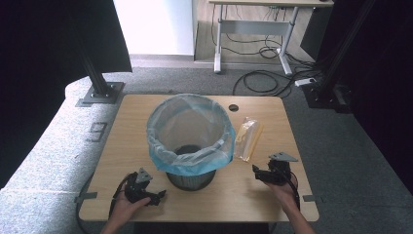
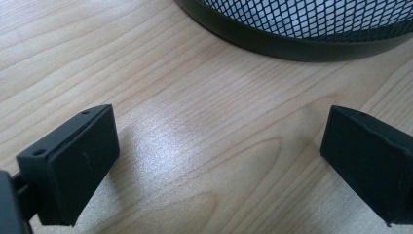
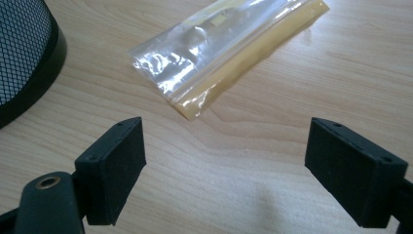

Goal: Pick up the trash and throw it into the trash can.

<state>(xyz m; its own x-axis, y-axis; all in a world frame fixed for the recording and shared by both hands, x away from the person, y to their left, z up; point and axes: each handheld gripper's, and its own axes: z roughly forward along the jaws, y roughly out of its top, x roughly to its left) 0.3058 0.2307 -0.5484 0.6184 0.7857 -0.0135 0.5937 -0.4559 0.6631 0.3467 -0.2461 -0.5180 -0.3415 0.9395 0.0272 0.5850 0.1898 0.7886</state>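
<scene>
Our right gripper, jaws apart, faces the packet: light, slippery, floppy; we'd pinch its near end.

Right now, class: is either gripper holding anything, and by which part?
Nothing is held. The left gripper and right gripper are open above the wooden table.

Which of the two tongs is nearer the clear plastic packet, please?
The right tongs: the packet lies just ahead of them, while the bin separates the left tongs from it.
</scene>
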